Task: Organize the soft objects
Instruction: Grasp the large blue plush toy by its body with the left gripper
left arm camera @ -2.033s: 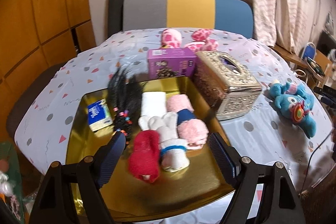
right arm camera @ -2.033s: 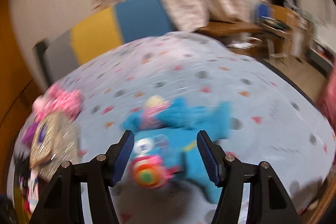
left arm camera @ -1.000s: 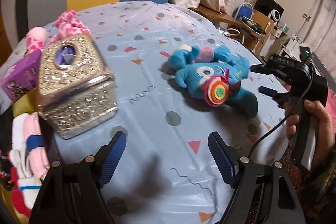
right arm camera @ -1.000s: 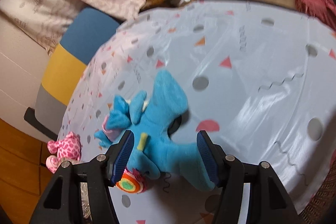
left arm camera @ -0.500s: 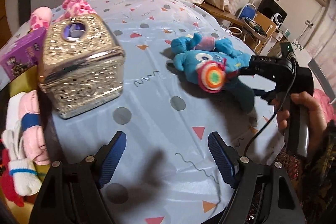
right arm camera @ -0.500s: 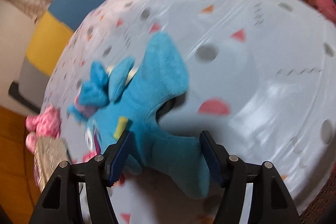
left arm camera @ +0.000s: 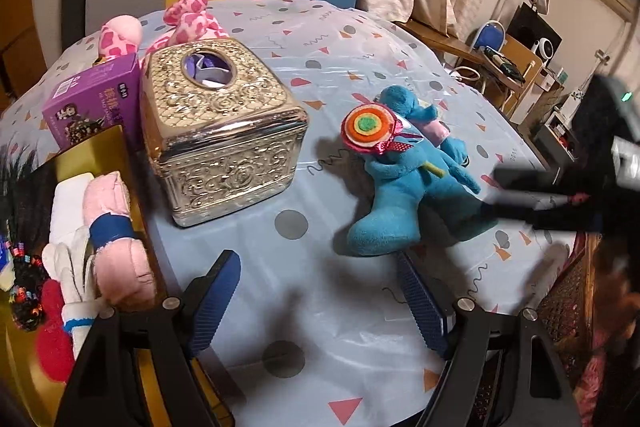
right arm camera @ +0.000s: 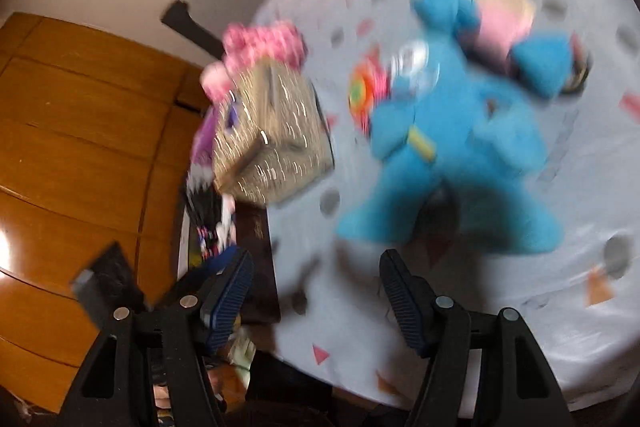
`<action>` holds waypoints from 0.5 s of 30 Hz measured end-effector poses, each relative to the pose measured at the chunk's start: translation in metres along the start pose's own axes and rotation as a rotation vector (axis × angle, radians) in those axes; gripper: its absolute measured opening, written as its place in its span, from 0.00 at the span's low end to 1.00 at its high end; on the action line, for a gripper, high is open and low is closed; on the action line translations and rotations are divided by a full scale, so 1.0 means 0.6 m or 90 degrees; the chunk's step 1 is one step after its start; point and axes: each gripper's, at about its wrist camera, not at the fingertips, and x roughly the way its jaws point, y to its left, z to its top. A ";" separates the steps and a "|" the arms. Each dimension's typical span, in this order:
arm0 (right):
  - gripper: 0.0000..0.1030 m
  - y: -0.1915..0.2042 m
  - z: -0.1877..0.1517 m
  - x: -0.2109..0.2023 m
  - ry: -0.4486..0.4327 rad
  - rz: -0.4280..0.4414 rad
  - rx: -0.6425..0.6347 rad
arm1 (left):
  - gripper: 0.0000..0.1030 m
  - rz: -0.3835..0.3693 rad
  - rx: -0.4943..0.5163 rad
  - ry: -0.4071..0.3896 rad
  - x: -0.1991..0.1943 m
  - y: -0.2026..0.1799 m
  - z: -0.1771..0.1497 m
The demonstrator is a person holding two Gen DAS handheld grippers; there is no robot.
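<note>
- The left gripper [left arm camera: 320, 291] is held with its fingers spread; nothing is gripped between them.
- The right gripper [right arm camera: 316, 291] is seen with jaws apart and empty; that view is blurred.
- The blue plush toy [left arm camera: 404, 179] is found lying on the patterned tablecloth [left arm camera: 320, 327], at about 1 o'clock of the left gripper.
- The gold tissue box [left arm camera: 220, 131] is noted at 9 o'clock of the toy, apart from it.
- Rolled socks [left arm camera: 116, 247] are seen on the gold tray [left arm camera: 92, 155], at 9 o'clock.

Plush [left arm camera: 404, 183]: blue, orange-green-pink disc. Tissue box [left arm camera: 224, 131]: embossed gold. Carton [left arm camera: 92, 103]: purple. Tablecloth [left arm camera: 328, 291]: pale blue, grey dots, red-orange triangles. Tray [left arm camera: 92, 155]: gold.
</note>
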 end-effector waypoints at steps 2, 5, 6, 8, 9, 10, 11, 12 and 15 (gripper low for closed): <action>0.66 -0.007 0.013 -0.050 -0.081 -0.042 0.005 | 0.79 -0.001 0.007 0.000 0.004 -0.006 0.001; 0.66 -0.044 0.034 -0.117 -0.222 -0.112 0.072 | 0.79 -0.001 0.023 0.005 0.015 -0.019 0.003; 0.66 -0.058 0.038 -0.138 -0.269 -0.141 0.098 | 0.79 0.001 0.028 0.006 0.018 -0.023 0.004; 0.66 -0.088 0.041 -0.166 -0.350 -0.201 0.148 | 0.79 0.005 0.041 0.007 0.027 -0.030 0.006; 0.66 -0.103 0.042 -0.172 -0.370 -0.214 0.168 | 0.79 0.008 0.049 0.007 0.032 -0.035 0.007; 0.66 -0.112 0.044 -0.171 -0.377 -0.216 0.178 | 0.79 0.010 0.052 0.009 0.036 -0.038 0.009; 0.66 -0.123 0.042 -0.167 -0.382 -0.221 0.184 | 0.79 0.012 0.056 0.012 0.041 -0.042 0.011; 0.66 -0.126 0.039 -0.164 -0.389 -0.229 0.181 | 0.79 0.012 0.060 0.015 0.048 -0.046 0.015; 0.66 -0.130 0.035 -0.146 -0.393 -0.265 0.165 | 0.79 0.013 0.069 0.019 0.062 -0.058 0.024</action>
